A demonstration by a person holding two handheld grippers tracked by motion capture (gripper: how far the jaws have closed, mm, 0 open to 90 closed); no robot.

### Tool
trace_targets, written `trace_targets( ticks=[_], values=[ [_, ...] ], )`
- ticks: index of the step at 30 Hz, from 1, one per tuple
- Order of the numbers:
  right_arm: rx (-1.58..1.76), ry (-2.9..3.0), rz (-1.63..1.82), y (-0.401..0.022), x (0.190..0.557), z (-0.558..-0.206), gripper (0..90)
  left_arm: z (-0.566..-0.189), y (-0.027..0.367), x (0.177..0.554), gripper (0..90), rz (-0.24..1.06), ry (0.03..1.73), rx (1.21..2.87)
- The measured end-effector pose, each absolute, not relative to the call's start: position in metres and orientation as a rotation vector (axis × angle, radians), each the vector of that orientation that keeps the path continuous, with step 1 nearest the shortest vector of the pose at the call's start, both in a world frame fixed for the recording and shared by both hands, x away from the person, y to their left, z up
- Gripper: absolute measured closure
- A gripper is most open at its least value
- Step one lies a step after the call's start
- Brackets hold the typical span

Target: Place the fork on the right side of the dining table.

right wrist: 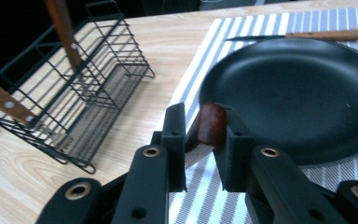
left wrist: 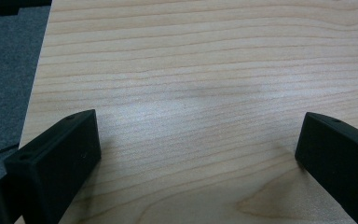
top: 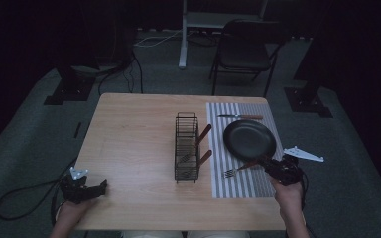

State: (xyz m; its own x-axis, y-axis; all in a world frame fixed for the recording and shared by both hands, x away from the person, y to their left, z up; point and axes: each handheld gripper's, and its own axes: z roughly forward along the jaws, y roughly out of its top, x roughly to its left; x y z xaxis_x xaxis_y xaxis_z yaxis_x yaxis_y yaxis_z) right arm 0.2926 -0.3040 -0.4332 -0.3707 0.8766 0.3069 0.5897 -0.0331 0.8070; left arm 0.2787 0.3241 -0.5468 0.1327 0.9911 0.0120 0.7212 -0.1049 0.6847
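A fork [top: 235,170] with a reddish wooden handle [right wrist: 211,125] lies on the striped placemat [top: 243,186], just in front of the black plate [top: 249,139]. My right gripper [top: 268,162] is shut on the end of that handle, and in the right gripper view its jaws press the handle from both sides [right wrist: 204,135]. My left gripper [top: 101,187] rests low at the table's front left corner. In the left gripper view its jaws stand wide apart [left wrist: 198,140] over bare wood.
A black wire rack [top: 186,148] stands mid-table with two wooden-handled utensils [top: 204,133] leaning in it. A knife [top: 240,117] lies on the placemat behind the plate. A chair [top: 245,47] stands on the floor beyond the wooden table [top: 134,129].
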Motion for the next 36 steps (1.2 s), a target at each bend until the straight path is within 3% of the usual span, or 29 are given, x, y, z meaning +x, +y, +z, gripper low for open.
trace_targets(
  ticks=[20,36],
  values=[
    [1.701,1.924,1.290,-0.339,0.304,-0.465,61.5,-0.547,0.324,0.279,0.2,0.664,1.643,1.886],
    [1.818,1.915,1.319,-0.365,0.308,-0.492,56.5,-0.547,0.324,0.279,0.2,0.664,1.643,1.886]
  ],
)
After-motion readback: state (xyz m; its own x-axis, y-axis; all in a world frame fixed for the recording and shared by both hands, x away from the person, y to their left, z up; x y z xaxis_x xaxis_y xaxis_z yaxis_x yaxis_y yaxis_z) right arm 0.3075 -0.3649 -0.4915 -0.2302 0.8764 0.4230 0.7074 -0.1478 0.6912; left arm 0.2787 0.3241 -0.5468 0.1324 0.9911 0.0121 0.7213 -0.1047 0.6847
